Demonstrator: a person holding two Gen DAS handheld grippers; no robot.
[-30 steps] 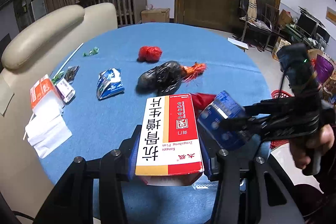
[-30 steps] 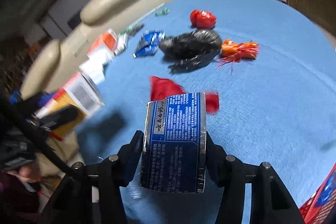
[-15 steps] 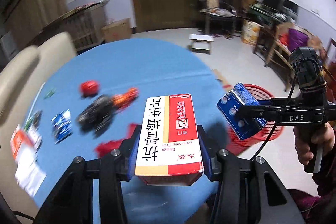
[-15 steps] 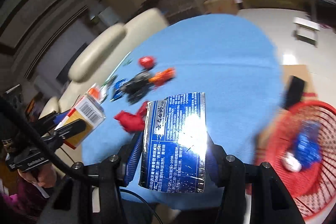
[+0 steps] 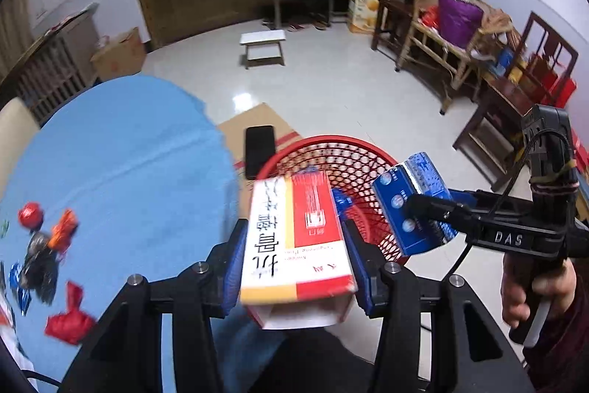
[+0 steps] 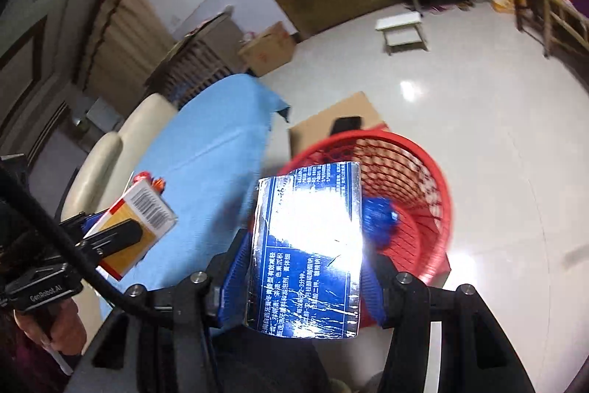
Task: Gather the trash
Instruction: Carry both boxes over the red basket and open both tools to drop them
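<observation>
Two boxes are on their way to the bin at once; the left gripper [image 5: 296, 238] is clenched on a red and white box [image 5: 294, 242], and the right gripper [image 6: 305, 267] grasps a shiny blue box [image 6: 307, 253]; both hang just short of, or over the near rim of, the red basket [image 5: 353, 153] on the floor beside the table [image 5: 121, 150]. Something blue [image 6: 379, 220] already lies in the basket, so collecting is under way; neither box is dropped yet. Several scraps are left on the blue tablecloth: a red ball [image 5: 30, 214], an orange wrapper [image 5: 64, 231], a black bag [image 5: 40, 264] and a red wrapper [image 5: 70, 319]; I judge the job well short of finished.
</observation>
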